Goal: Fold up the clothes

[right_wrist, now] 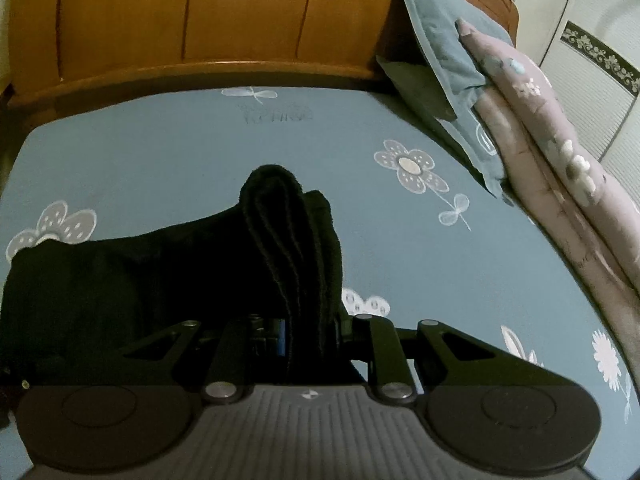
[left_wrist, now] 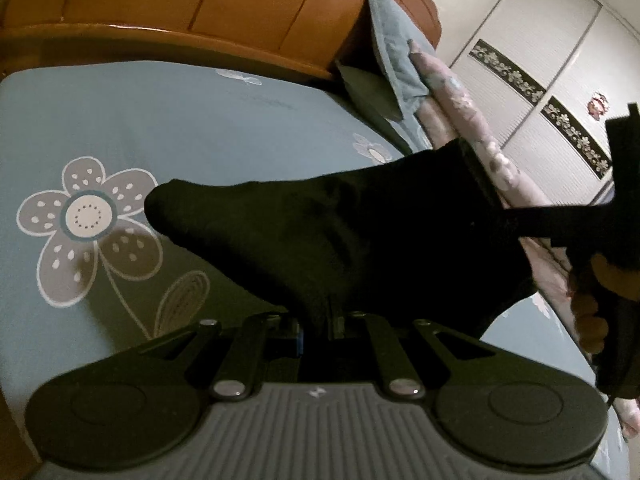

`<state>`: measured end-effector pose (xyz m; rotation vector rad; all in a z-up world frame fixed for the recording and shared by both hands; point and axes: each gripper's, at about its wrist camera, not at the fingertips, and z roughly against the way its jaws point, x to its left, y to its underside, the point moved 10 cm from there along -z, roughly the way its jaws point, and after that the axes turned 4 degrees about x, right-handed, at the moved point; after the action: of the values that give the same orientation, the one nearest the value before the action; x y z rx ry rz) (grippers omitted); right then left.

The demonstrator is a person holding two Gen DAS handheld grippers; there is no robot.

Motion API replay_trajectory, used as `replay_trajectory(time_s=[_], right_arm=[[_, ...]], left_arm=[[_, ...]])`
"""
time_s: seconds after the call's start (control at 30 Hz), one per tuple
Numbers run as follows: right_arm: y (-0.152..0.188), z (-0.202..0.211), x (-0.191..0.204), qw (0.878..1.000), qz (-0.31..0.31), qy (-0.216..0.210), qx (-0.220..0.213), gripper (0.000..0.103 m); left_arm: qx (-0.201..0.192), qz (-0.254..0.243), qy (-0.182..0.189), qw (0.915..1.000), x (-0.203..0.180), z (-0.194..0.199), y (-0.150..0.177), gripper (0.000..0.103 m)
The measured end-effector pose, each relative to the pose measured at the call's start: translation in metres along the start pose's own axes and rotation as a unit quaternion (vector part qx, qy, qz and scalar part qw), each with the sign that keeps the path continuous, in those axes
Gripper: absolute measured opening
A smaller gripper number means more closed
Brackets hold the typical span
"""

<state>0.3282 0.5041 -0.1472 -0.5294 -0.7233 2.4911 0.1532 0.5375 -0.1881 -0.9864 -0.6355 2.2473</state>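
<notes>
A black garment (left_wrist: 320,240) hangs stretched between both grippers above a blue bed sheet (left_wrist: 168,128) printed with flowers. In the left wrist view my left gripper (left_wrist: 322,320) is shut on one edge of the cloth, which spreads out in front of it and runs as a taut band to the right. There the other gripper's dark body (left_wrist: 616,184) and a hand (left_wrist: 588,308) show. In the right wrist view my right gripper (right_wrist: 310,332) is shut on a thick bunch of folded black garment (right_wrist: 292,240); the rest drapes off to the left. Cloth hides the fingertips in both views.
A wooden headboard (right_wrist: 224,20) stands at the far end of the bed. A blue pillow (right_wrist: 444,52) and a folded pink floral quilt (right_wrist: 560,168) lie along the right side. White wardrobe doors (left_wrist: 532,60) with a dark patterned band stand beyond.
</notes>
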Motion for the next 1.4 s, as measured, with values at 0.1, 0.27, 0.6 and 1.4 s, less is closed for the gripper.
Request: replay_trajectory(time_s=[0.1, 0.27, 0.6, 1.4], right_arm=[[-0.010, -0.011, 0.001, 1.000, 0.010, 0.006, -0.002, 0.023], [-0.020, -0.032, 0.013, 0.999, 0.031, 0.020, 0.000, 0.023], [-0.017, -0.061, 0.031, 0.997, 0.061, 0.053, 0.007, 0.023], [-0.025, -0.049, -0.025, 0.998, -0.052, -0.022, -0.035, 0.080]], left_arm=[[-0.003, 0.005, -0.002, 1.0000, 0.004, -0.010, -0.004, 0.007], [-0.007, 0.005, -0.013, 0.9999, 0.012, -0.023, -0.009, 0.007], [0.007, 0.028, -0.023, 0.9993, 0.037, -0.041, 0.003, 0.007], [0.002, -0.003, -0.005, 1.0000, 0.046, -0.013, 0.010, 0.013]])
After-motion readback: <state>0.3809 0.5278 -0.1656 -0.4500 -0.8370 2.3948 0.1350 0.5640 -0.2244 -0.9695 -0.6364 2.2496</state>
